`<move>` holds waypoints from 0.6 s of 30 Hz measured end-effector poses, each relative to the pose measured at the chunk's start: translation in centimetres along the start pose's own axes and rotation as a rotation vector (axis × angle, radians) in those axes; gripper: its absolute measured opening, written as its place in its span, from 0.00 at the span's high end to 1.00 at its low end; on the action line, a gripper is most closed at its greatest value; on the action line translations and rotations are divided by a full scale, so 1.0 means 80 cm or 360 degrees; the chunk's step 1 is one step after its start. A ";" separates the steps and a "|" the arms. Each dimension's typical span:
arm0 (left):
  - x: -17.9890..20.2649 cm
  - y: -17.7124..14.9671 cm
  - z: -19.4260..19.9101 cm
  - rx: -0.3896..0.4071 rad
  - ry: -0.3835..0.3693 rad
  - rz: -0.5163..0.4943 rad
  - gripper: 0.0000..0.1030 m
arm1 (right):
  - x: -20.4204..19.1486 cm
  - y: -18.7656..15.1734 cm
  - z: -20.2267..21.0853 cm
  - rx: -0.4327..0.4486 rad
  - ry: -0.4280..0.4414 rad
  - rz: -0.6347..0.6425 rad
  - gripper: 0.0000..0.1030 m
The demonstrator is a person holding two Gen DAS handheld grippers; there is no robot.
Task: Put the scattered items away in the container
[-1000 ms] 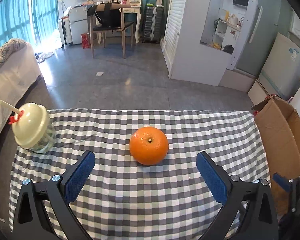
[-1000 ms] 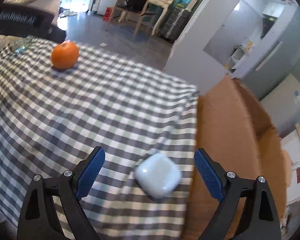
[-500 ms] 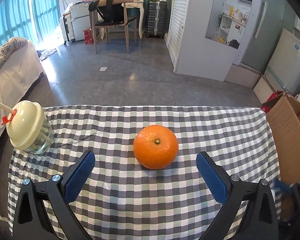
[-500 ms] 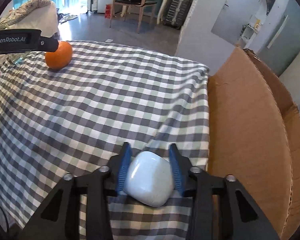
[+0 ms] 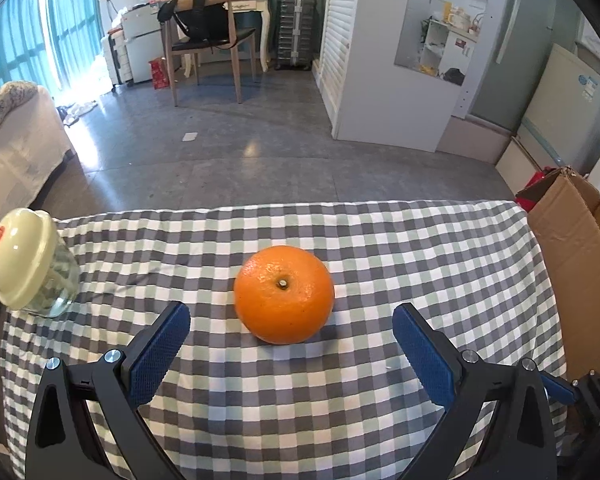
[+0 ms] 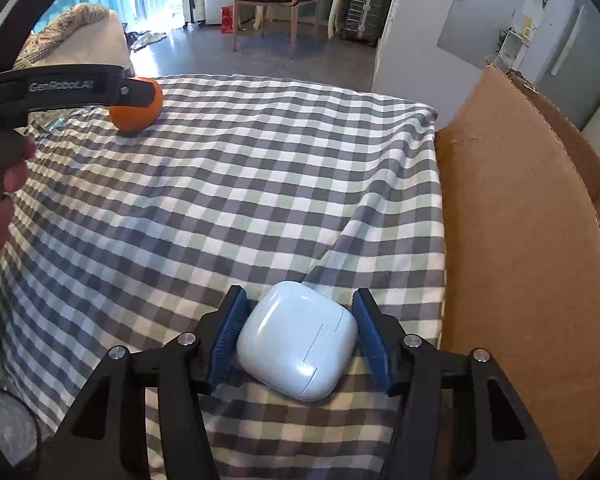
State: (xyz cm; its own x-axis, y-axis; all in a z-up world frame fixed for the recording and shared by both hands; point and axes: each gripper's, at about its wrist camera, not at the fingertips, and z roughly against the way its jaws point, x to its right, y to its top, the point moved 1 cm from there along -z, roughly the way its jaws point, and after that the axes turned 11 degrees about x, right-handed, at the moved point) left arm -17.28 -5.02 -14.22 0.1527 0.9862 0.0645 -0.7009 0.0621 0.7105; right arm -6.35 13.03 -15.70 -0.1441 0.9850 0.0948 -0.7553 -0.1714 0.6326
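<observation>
An orange [image 5: 284,294] sits on the checked tablecloth [image 5: 360,240], just ahead of and between the fingers of my open left gripper [image 5: 290,330]. My right gripper [image 6: 298,320] is shut on a white earbud case [image 6: 298,340], held low over the cloth near the table's right edge. A brown cardboard box [image 6: 520,240] stands right beside it, and also shows at the right in the left wrist view [image 5: 576,248]. The orange [image 6: 138,114] shows far left in the right wrist view, partly behind the left gripper's finger.
A glass jar with a cream lid and straw [image 5: 28,264] stands at the table's left edge. Beyond the far table edge is grey floor with a chair [image 5: 208,36] and white cabinets. A bed [image 5: 12,136] lies to the left.
My right gripper closed on the earbud case and has lifted it slightly. My left gripper moved forward, so the orange is nearer its fingers.
</observation>
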 end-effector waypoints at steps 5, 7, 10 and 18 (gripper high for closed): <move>-0.003 -0.007 -0.018 -0.0014 -0.0085 0.0018 0.00 | -0.005 0.002 0.018 0.0039 0.0027 0.0018 0.47; -0.003 -0.006 -0.027 -0.0020 -0.0118 0.0025 0.00 | -0.007 0.005 0.019 0.0049 0.0038 0.0021 0.47; -0.004 -0.004 -0.050 -0.0051 -0.0088 0.0007 0.00 | -0.013 0.006 0.017 0.0044 0.0060 0.0028 0.47; -0.012 -0.003 -0.042 -0.0118 -0.0051 -0.0003 0.44 | -0.018 0.011 0.027 0.0100 0.0067 0.0070 0.47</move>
State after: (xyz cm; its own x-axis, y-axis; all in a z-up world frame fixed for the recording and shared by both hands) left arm -19.60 -5.43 -16.78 0.1755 0.9807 0.0865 -0.7502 0.0763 0.6568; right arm -5.41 11.49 -13.61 -0.2042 0.9746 0.0920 -0.7061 -0.2117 0.6757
